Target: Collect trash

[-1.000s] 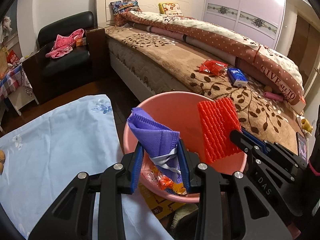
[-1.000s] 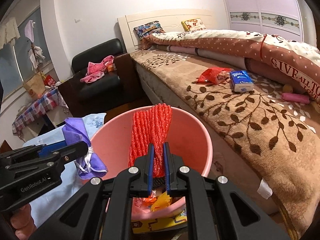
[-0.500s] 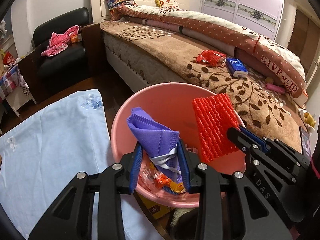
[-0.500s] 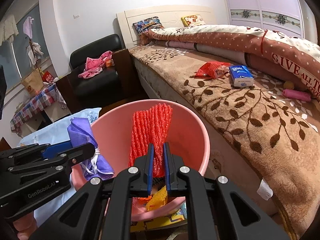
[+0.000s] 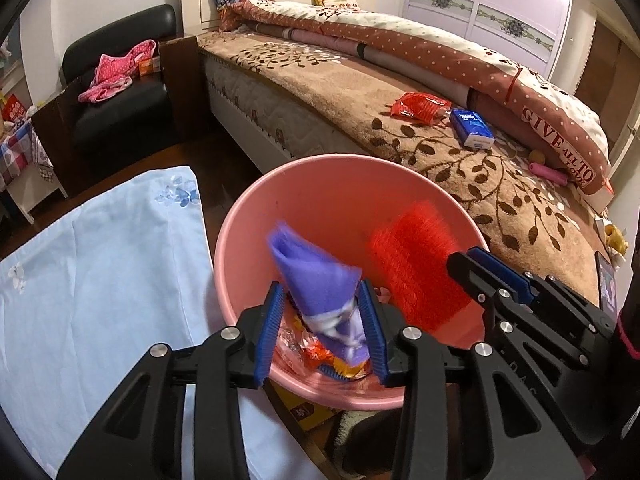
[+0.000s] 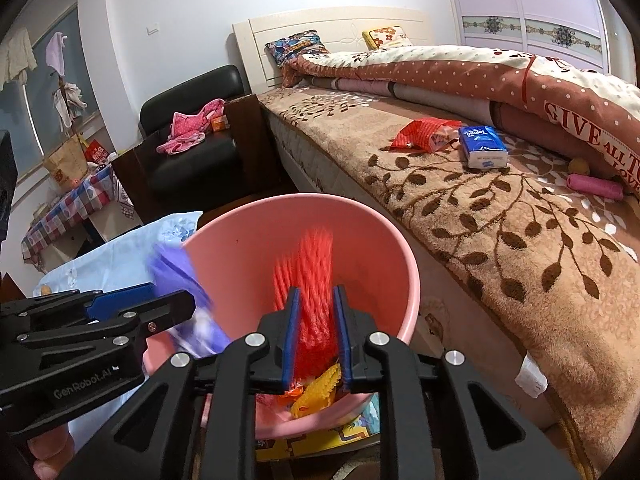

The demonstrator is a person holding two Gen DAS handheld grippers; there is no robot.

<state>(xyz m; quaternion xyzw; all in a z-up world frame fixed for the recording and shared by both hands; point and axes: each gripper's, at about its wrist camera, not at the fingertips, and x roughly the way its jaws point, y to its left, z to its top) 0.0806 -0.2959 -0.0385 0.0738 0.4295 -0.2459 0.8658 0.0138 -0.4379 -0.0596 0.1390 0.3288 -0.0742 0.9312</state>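
Note:
A pink bin (image 5: 328,188) (image 6: 248,232) stands on the floor by the bed, with wrappers at its bottom. My left gripper (image 5: 322,320) is over the bin, its jaws spread apart, and a purple face mask (image 5: 320,292) sits blurred between them. The mask also shows in the right wrist view (image 6: 180,272). My right gripper (image 6: 314,328) is over the bin too, its jaws parted, and a red foam net (image 6: 312,288) (image 5: 412,264) sits blurred between them.
A red snack bag (image 6: 424,132) (image 5: 420,106), a blue tissue pack (image 6: 482,146) (image 5: 472,128) and a pink roll (image 6: 596,186) lie on the brown bed blanket. A light blue cloth (image 5: 92,272) covers a surface left of the bin. A black armchair (image 5: 116,108) stands farther back.
Both grippers have moved lower into the bin and their jaws have widened. The mask and the foam net, held firmly before, are now motion-blurred between the jaws.

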